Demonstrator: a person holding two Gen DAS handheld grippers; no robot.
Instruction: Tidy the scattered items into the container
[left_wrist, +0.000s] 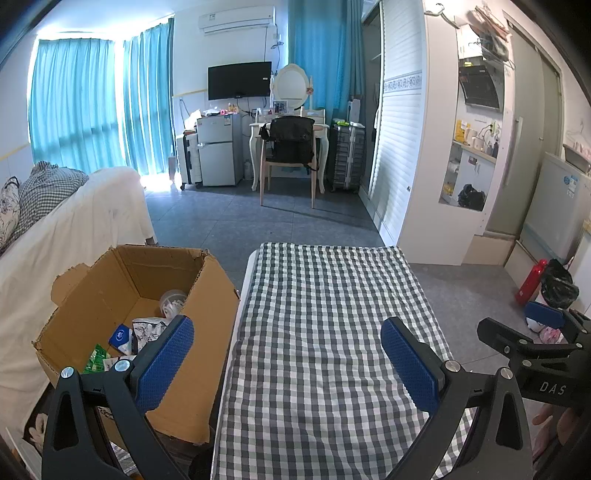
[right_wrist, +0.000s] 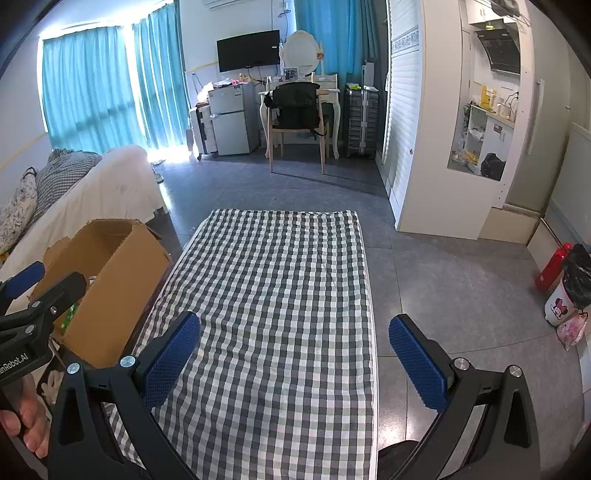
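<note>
Both claws hang spread wide and empty over the checkered bench (left_wrist: 317, 332): left claw (left_wrist: 288, 354), right claw (right_wrist: 295, 350). Just left of the bench, the cardboard box (left_wrist: 207, 295) holds a blue packet (left_wrist: 120, 336), green wrappers (left_wrist: 96, 360) and a clear cup (left_wrist: 171, 301)

The box (left_wrist: 207, 295) is brown. The cloth (left_wrist: 325, 332) has grey and white squares. The curtains (left_wrist: 74, 103) are blue.

We read "DAS" on the right gripper (left_wrist: 546, 325) body and "enRobot.AI", cut off, on the left gripper (right_wrist: 40, 284) body.
</note>
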